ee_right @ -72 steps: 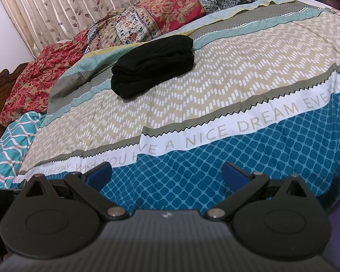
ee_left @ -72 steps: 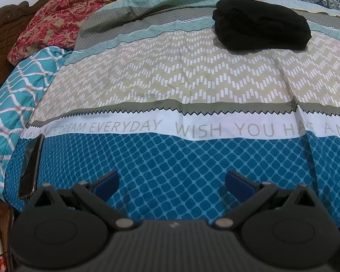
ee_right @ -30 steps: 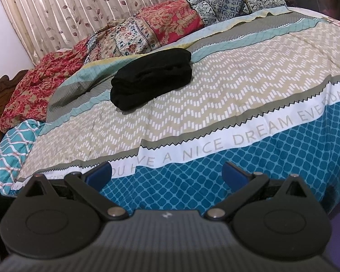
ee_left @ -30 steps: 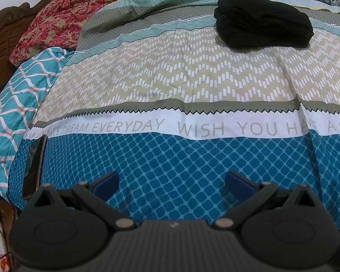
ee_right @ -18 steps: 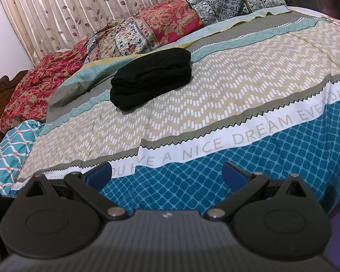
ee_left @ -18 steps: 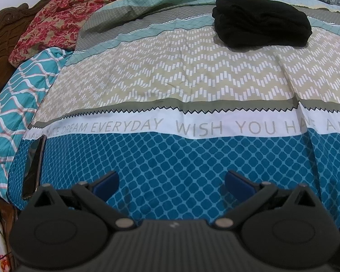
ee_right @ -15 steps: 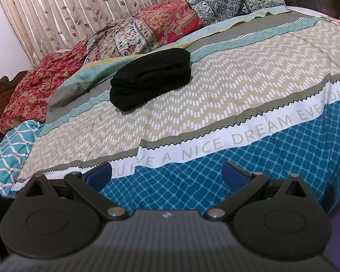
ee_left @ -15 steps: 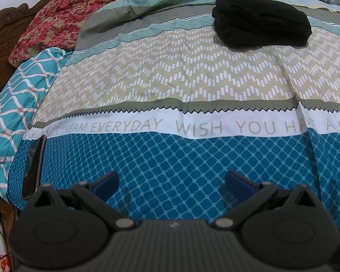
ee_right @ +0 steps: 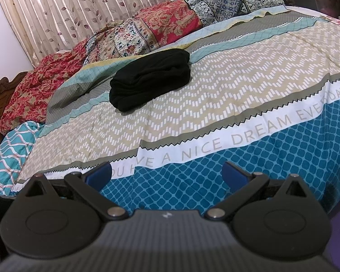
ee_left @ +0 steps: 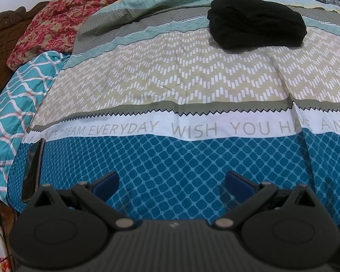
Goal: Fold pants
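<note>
Left gripper [ee_left: 171,181] fingers [ee_left: 106,182] spread wide, nothing between them, hanging over the near blue-patterned band of the bedspread [ee_left: 170,86]. Right gripper [ee_right: 167,173] same: fingers [ee_right: 234,173] wide apart, empty, over the near edge of the bed. Black pants [ee_left: 256,28] lie as a folded bundle on the far part of the bedspread, well apart from both grippers. Dark phone [ee_left: 32,172] lies at the near-left bed edge.
</note>
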Motion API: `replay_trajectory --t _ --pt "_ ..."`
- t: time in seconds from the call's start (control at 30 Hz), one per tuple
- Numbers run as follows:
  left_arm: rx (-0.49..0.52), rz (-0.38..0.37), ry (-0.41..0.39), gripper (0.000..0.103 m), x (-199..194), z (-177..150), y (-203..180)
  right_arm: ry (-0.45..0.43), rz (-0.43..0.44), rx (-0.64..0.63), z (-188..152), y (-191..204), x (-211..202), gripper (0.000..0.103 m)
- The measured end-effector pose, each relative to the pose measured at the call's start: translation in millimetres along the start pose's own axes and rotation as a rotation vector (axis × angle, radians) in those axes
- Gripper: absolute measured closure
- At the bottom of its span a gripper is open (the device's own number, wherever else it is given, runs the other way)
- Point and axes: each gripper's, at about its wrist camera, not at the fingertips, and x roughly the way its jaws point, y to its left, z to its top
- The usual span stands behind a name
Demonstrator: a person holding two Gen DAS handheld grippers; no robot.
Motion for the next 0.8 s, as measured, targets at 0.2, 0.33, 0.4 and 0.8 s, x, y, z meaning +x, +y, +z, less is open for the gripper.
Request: replay_trajectory --t 0.2,0.33,0.4,0.8 --pt "0.011 -0.005 -0.007 0.000 -2.2 0.3 -1.4 0.000 0.000 0.001 0.0 -0.1 0.0 0.000" --pt "0.016 -0.007 -0.009 0.000 -3.1 0.3 -1.9 0.000 0.001 0.000 0.3 -0.6 0.1 0.000" --pt "0.020 -0.008 -0.012 0.000 -3.7 0.2 -2.3 0.000 0.001 0.000 0.3 -0.7 0.1 0.000" --pt "0.033 -0.020 -0.032 0.000 -6.7 0.4 -3.6 0.001 0.001 0.001 0.6 -1.2 0.2 0.000"
